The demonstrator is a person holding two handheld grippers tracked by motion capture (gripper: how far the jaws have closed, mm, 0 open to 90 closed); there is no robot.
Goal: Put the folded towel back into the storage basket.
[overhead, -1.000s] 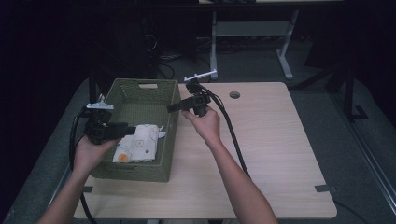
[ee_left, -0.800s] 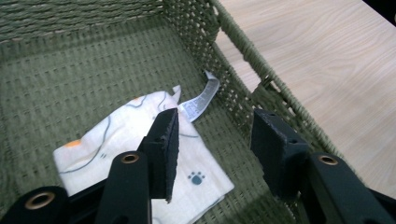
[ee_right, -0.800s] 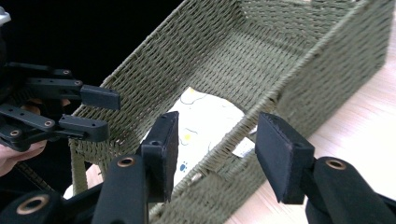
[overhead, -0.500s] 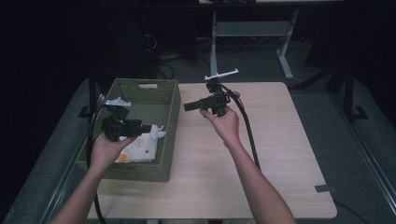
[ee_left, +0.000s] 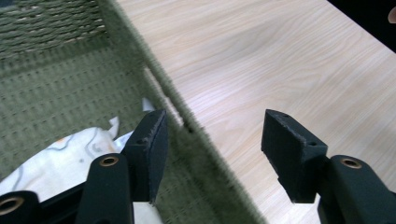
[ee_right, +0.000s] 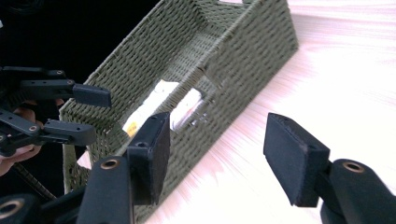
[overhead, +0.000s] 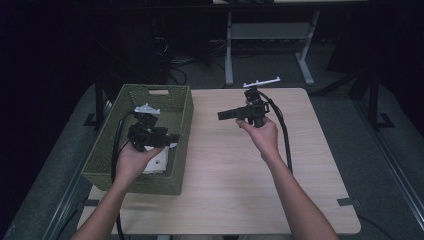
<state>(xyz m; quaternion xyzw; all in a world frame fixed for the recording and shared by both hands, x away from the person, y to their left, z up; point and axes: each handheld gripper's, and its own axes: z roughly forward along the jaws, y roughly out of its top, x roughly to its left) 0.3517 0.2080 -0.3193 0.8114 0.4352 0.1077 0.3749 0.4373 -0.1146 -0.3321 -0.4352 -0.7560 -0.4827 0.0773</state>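
Both tongs are empty right now: the left tongs (overhead: 172, 138) hang over the green woven basket (overhead: 107, 150), spread with nothing between them, and the right tongs (overhead: 222, 115) sit out over the bare bench (overhead: 225, 165), also spread and holding nothing. Both have just been opening wider. The white cloth (ee_left: 70, 154) with its printed pattern is lying on the basket floor near the bench-side wall, a bit of it poking up just beside that wall. Looks to me like the cloth has been dropped in and the hands are clearing off. If so, I'd keep the tongs spread while pulling away, lift the left one clear of the rim so it doesn't snag the weave, and watch the trailing cables.
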